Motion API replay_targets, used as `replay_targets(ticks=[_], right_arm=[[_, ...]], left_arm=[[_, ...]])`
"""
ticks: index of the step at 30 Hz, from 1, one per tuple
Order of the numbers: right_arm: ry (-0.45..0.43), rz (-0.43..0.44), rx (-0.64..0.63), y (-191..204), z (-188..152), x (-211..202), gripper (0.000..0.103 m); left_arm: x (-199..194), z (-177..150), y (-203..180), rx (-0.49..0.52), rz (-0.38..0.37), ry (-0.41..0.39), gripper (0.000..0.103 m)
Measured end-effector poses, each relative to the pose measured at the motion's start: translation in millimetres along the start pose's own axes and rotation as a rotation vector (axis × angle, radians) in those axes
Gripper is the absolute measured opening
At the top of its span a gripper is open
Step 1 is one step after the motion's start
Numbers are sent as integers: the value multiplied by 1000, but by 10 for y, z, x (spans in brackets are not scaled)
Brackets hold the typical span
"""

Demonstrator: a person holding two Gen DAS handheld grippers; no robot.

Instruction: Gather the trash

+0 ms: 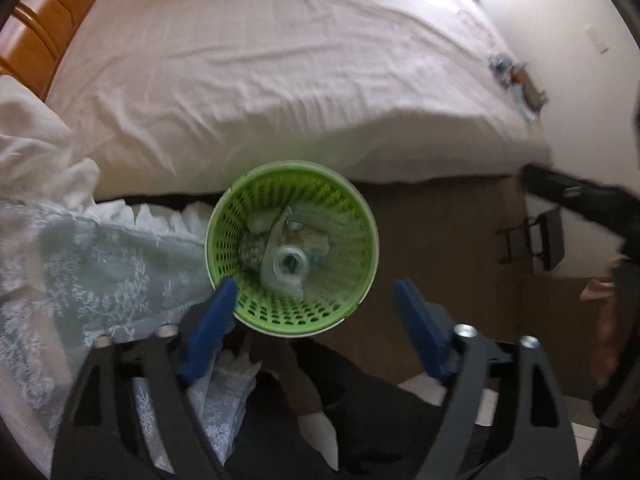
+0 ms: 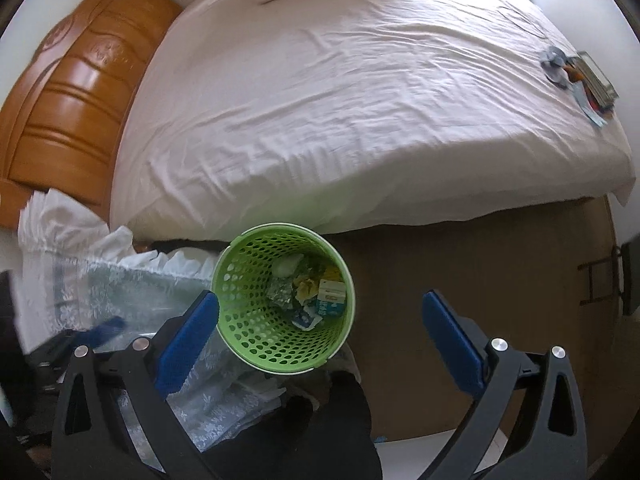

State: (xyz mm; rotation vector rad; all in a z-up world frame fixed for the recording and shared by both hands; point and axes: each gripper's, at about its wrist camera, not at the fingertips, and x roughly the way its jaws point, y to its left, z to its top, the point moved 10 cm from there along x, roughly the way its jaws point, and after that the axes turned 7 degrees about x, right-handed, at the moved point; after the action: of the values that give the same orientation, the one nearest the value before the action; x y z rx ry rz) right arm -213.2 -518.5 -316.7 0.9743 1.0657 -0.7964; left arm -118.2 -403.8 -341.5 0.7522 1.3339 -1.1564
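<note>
A green mesh basket [image 1: 280, 312] stands on the floor against the bed, just beyond my left gripper [image 1: 316, 292], which is open with nothing between its blue pads. A clear plastic bottle [image 1: 288, 266] shows mouth-on inside the basket, over crumpled wrappers. In the right wrist view the same basket [image 2: 248, 320] holds foil, yellow paper and a white and blue carton [image 2: 330, 298]. My right gripper [image 2: 320, 300] hangs above it, open wide and empty. More scraps [image 2: 580, 80] lie at the bed's far right corner and show there in the left view too [image 1: 516, 80].
The bed [image 2: 340, 120] carries a wrinkled pale sheet, with a carved wooden headboard [image 2: 68, 112] at the left. White lace cloth [image 1: 92, 264] is heaped left of the basket. The brown bed base [image 2: 480, 280] runs to the right, past a dark rack [image 1: 540, 240].
</note>
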Motion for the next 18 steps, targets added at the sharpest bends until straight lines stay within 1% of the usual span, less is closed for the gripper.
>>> replay_targets(ticks=[2,4,7,9,13,15,18], right_arm=[[9,-9,0,-64,10,-7,100],[15,-11,-1,-74,17,-11,100],[25,-2,-16,-34,25,11,100],[23,5,-27,5,19,19,100],[9,29,-70,231,10,13,100],[-1,41,-95,372,-5,-12,100],[-29,64,-169,714,3,-111,100]], left_arm=[[96,-28,-10,-12,0,28,81],[120,-51,-12,-36,-7,34,82],[79,-61,-2,-58,-5,26,88],[0,-43,30,-62,8,4,88],[-262,-8,105,-61,48,-51,89],[-487,7,211,-79,88,-104,89],[-955,-22,430,-139,149,-214,89]])
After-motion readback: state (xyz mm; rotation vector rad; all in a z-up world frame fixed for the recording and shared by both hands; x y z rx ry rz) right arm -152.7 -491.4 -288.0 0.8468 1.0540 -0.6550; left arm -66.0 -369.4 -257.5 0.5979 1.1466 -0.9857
